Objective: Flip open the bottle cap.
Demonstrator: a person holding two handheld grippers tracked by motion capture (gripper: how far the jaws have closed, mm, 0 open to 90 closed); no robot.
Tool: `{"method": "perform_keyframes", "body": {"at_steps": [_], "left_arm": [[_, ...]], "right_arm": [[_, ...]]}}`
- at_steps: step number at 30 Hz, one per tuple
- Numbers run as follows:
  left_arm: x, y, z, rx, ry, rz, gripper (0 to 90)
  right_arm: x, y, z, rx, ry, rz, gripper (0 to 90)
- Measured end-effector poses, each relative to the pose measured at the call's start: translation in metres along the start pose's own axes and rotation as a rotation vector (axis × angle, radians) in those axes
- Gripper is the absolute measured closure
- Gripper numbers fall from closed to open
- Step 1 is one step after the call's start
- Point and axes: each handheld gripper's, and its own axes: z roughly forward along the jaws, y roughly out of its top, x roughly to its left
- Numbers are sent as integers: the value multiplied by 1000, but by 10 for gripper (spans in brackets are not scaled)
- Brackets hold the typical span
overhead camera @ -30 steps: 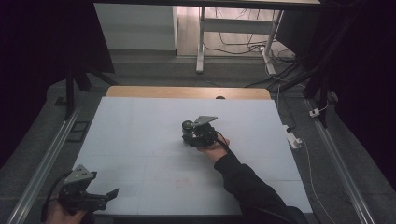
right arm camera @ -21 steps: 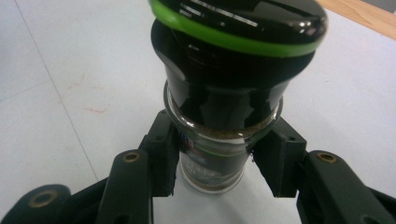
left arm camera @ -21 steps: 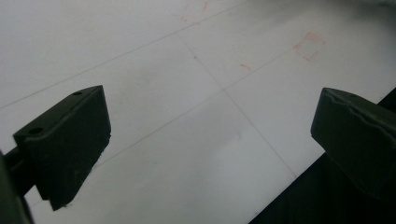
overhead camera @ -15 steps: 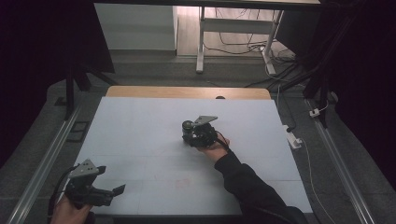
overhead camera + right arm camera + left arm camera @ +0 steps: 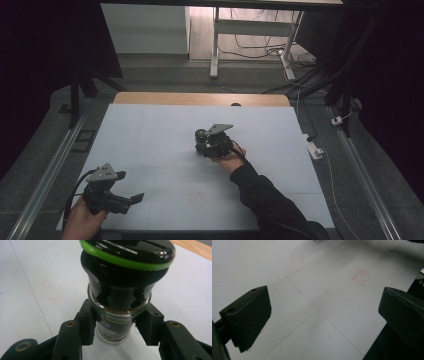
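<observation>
White sheeting covers the bench (image 5: 150,135), crossed by faint ruled lines and a few reddish marks; beyond its wooden far edge, at the top of the high view, lie a dim floor, table legs and loose cables.

At the centre of that frame the right gripper (image 5: 214,143) is clamped on a small glass jar (image 5: 117,315) with a black cap ringed in green. In the right gripper view the fingers (image 5: 88,325) press on the clear body just under the cap from either side. The jar stands upright, its long axis running up the frame away from the fingers, with white sheet showing beneath its base; whether the base rests on the bench I cannot tell.

The left gripper (image 5: 112,197) sits at the lower left of the high view, well apart from the jar, which lies toward the upper right from it. Its fingers (image 5: 249,315) stand wide apart over bare sheet with nothing between them.

The right hand is the nearer one, already on the jar, so any move of the jar looks to fall to it. A cap grip by the left would first call for a long reach toward the frame's centre.
</observation>
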Motion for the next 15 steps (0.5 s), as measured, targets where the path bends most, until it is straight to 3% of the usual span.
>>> {"method": "perform_keyframes", "body": {"at_steps": [7, 15], "left_arm": [[2, 15, 13, -12, -15, 27, 0], [3, 35, 29, -26, -45, 28, 0]], "right_arm": [[0, 0, 0, 0, 2, 2, 530], [0, 0, 0, -1, 2, 0, 530]]}}
